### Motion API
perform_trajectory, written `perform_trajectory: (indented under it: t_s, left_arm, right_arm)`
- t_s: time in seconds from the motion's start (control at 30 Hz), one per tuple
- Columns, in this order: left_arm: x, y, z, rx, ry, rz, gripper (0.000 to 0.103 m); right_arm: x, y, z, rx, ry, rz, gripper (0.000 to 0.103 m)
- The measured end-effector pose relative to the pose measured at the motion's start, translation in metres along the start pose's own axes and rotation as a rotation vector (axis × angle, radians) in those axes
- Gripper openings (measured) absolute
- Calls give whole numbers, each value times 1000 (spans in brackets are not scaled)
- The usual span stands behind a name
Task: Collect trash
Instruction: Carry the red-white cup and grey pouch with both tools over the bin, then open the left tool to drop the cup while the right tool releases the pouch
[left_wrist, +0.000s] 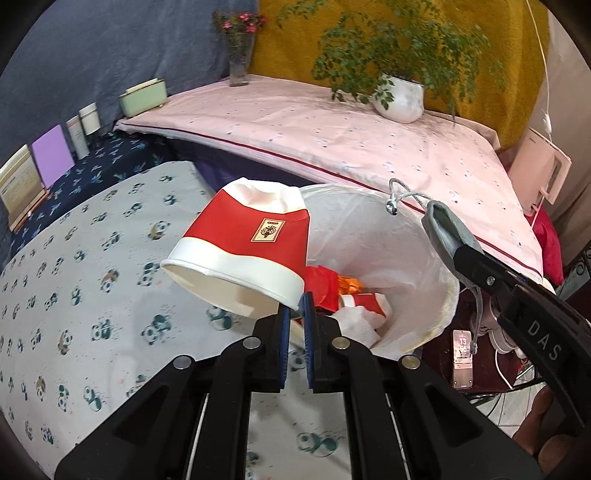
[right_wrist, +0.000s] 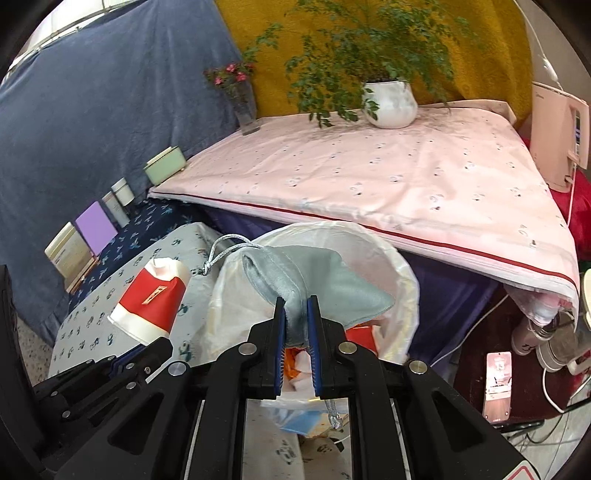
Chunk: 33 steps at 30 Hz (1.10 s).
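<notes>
Both clamped: left hand-held gripper (left_wrist: 294, 310) pinches paper cup (left_wrist: 243, 243) rim; right hand-held gripper (right_wrist: 296, 314) grips grey pouch (right_wrist: 317, 280) above trash bag (right_wrist: 399, 280).

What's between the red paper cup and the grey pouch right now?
The open mouth of the white trash bag, with red and white scraps inside. The left wrist view shows it, cup on one side, pouch on the other.

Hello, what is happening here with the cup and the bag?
Trash is being collected. The left gripper pinches a red and white paper cup by its rim beside the white trash bag. The right gripper holds a grey drawstring pouch over the bag, which already contains red and white scraps.
</notes>
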<state>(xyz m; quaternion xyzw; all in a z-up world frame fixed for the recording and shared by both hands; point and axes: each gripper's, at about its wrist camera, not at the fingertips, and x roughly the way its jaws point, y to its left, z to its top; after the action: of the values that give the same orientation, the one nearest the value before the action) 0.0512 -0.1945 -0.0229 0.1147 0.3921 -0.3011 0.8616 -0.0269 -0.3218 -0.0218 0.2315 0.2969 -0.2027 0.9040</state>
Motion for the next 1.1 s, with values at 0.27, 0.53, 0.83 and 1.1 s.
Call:
perform_trajectory:
  t_s: [0.27,0.53,0.83,1.1]
  left_arm:
    - [18,-21,7,25,28,-33,7]
    - [32,-31,12,34,49,-73,9]
    - [33,-31,13,52,31,-31,38]
    - [35,-17,10,21,47,-9,38]
  right_arm:
    - [0,-28,4,38,-5,-26,11]
    - [5,-39,5,51,-2,-37,11]
    - [9,-35,10,43,-6,-33,11]
    - [15,-28,13,31,-2,-24,12]
